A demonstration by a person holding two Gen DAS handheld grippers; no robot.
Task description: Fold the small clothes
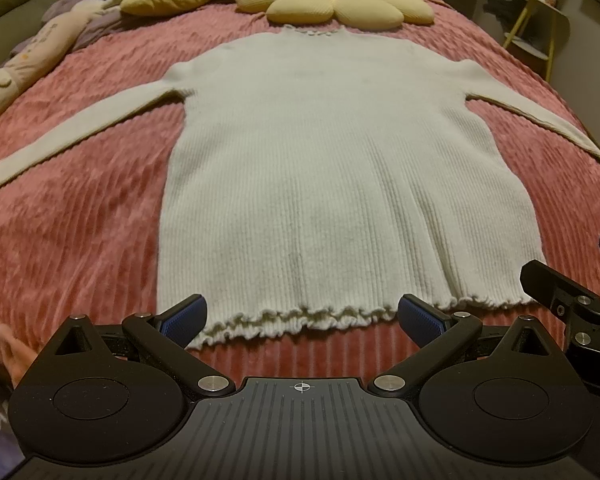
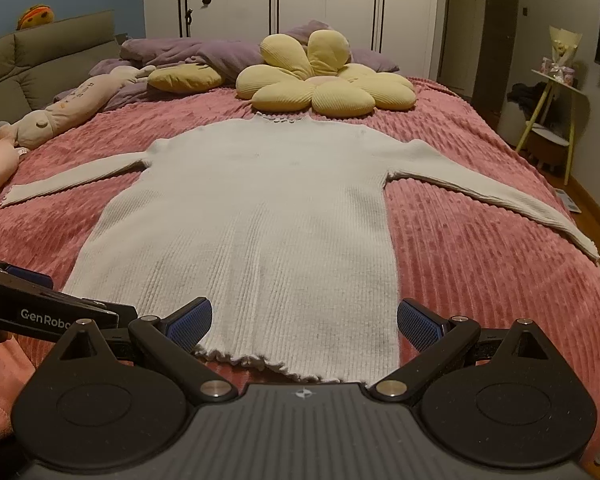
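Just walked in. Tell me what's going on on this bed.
A person holds a gripper in each hand over a white sweater spread flat on the pink bedspread, sleeves out to both sides. The left gripper and right gripper are both open near the ruffled hem, gripping nothing. No fold has been made yet. A yellow flower cushion lies beyond the collar.

One cream ribbed-knit sweater (image 1: 340, 160) lies flat and unfolded on the pink ribbed bedspread (image 1: 80, 240), neckline at the far end. Both long sleeves spread outward and slant toward the near end. Its ruffled hem (image 2: 260, 362) lies nearest the cameras.
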